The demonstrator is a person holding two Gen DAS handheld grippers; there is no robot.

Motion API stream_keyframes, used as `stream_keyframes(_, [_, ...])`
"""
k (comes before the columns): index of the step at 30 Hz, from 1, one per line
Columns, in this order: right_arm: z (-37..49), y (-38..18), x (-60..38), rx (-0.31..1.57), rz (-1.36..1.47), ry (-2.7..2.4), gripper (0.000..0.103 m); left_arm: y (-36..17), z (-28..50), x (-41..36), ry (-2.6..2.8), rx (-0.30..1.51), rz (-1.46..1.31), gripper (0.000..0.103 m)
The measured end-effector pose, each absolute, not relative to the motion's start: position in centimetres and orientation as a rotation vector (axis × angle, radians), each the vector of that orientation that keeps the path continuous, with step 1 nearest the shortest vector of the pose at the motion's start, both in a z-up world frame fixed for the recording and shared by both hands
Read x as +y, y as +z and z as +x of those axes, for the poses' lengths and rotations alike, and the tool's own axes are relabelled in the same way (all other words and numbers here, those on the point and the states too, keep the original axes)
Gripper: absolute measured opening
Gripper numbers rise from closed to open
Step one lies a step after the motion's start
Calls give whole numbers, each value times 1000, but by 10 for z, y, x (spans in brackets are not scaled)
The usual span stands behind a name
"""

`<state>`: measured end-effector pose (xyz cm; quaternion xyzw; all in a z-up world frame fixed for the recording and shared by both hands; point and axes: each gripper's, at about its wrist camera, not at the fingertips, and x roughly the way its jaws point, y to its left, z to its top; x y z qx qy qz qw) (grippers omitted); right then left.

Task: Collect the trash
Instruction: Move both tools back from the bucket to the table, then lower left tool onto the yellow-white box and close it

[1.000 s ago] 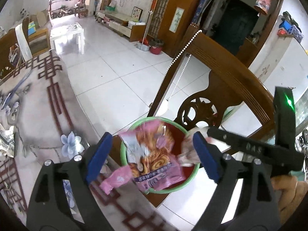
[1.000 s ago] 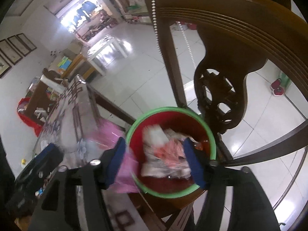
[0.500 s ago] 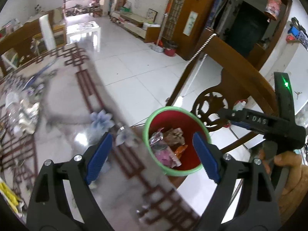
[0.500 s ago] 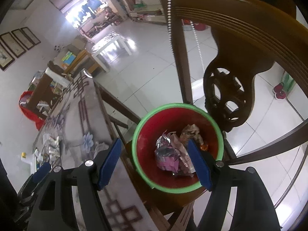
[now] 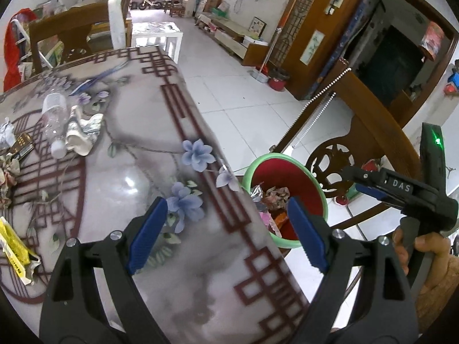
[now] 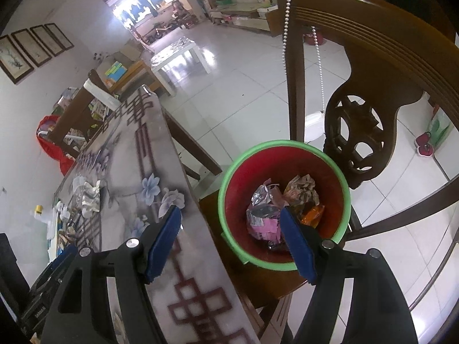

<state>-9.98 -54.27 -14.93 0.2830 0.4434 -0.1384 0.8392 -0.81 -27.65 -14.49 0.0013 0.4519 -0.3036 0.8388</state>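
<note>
A red bin with a green rim (image 6: 284, 143) stands on a wooden chair seat (image 6: 258, 275) beside the table. Inside lie a pink and silver wrapper (image 6: 264, 215), a crumpled paper wad (image 6: 302, 189) and an orange scrap (image 6: 312, 215). My right gripper (image 6: 231, 242) hangs open and empty over the gap between table edge and bin. My left gripper (image 5: 226, 235) is open and empty above the table edge, with the bin (image 5: 312, 177) just right of it. On the table's far left lie a clear bottle (image 5: 54, 120), a crumpled white wrapper (image 5: 83, 134) and a yellow wrapper (image 5: 14, 252).
The patterned glossy table (image 5: 137, 177) runs away to the left. A carved chair back (image 6: 358, 132) with a bead string rises behind the bin. A hand (image 5: 424, 246) holds the right gripper at the edge of the left wrist view. White tiled floor lies beyond.
Wrappers that were between both grippers' pads a second ago now lie in the bin. My left gripper has swung left over the table; the right one has drawn back from the bin.
</note>
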Motion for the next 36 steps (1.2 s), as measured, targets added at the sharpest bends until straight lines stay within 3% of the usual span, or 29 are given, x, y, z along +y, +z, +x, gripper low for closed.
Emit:
stream_keyframes(11, [-83,-149,-488,966,558,-241,70,-146,-5,-204,-529,955,-48,83])
stream_keyframes(22, [-53,-157,-404,1021,502,-155,70,-164,14,-67,-225,971,-174,83])
stream_keyframes(31, [-44,-162,-357,1049,482,-141,70,-207,26,32,-49,1106,-343,83])
stream_keyframes(36, [-44,-166,-335,1066,477,-148,70,-224,37,40,-60,1159,-352,83])
